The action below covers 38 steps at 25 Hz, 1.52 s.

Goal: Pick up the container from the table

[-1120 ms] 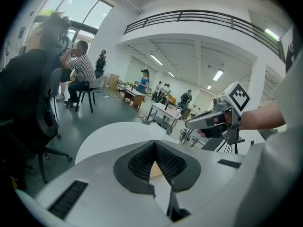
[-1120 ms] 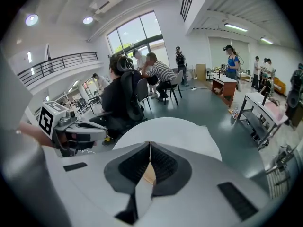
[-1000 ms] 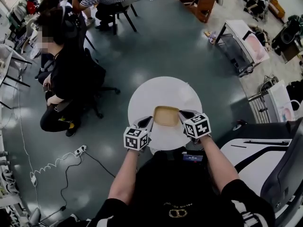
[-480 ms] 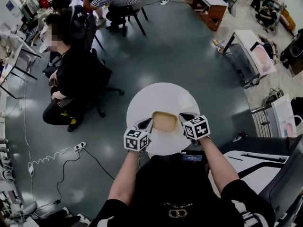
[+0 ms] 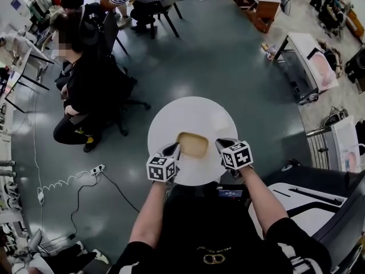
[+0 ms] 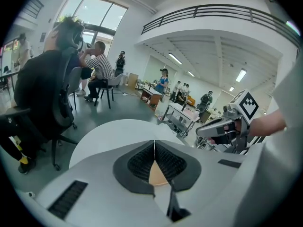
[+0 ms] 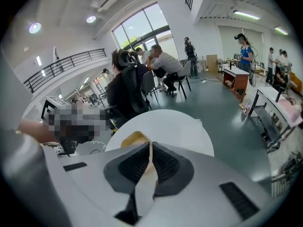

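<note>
Since a second ago my two claws are barely shifting, the left gripper [image 5: 173,149] and right gripper [image 5: 220,144] still flanking the container [image 5: 193,145]. The round white table [image 5: 194,110] is filling the middle of the head view, and the tan container is showing over its near half. The right gripper is clenching on a thin tan strip at the container's right edge. The left gripper is clenching tight, tips meeting at the container's left edge; whether it is pinching the wall I cannot tell.
</note>
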{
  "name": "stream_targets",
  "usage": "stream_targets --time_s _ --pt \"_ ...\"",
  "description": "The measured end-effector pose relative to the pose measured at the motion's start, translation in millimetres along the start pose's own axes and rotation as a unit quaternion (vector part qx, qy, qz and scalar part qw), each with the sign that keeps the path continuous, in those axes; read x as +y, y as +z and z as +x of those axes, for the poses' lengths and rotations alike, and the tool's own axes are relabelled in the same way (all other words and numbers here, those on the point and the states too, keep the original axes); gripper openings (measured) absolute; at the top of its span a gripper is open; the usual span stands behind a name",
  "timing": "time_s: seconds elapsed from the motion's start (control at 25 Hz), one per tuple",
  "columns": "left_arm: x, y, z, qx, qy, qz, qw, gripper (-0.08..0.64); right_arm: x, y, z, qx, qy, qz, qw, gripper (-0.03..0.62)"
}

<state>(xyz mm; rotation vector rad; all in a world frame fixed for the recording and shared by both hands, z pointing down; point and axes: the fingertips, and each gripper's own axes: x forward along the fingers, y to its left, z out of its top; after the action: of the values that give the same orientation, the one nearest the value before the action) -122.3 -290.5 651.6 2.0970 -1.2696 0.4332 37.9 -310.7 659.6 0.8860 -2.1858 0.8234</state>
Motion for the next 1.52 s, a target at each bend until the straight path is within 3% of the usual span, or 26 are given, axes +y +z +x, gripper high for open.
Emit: stream_targets --time_s 0.2,0.4,0.52,0.8,1.16,1.52 --pt "10 -7 3 0.006 0.019 -0.006 0.9998 0.012 -4 -10 16 0.014 0.009 0.0 1.0 0.066" --pt "30 -29 11 0.043 0.019 -0.008 0.9988 0.014 -9 -19 37 0.022 -0.001 0.025 0.999 0.071" --pt "48 -38 18 0.062 0.019 -0.008 0.9979 0.036 -10 -25 52 0.032 -0.008 0.048 0.998 0.156" --pt "81 -61 42 0.122 -0.001 0.001 0.9925 0.112 -7 -52 83 0.055 -0.039 0.094 0.993 0.187" --pt "78 -81 73 0.166 -0.036 0.02 0.9853 0.132 -16 -79 105 0.061 -0.062 0.149 0.985 0.192" --pt "83 -92 89 0.183 -0.033 0.027 0.9822 0.13 -12 -90 118 0.066 -0.065 0.177 0.98 0.192"
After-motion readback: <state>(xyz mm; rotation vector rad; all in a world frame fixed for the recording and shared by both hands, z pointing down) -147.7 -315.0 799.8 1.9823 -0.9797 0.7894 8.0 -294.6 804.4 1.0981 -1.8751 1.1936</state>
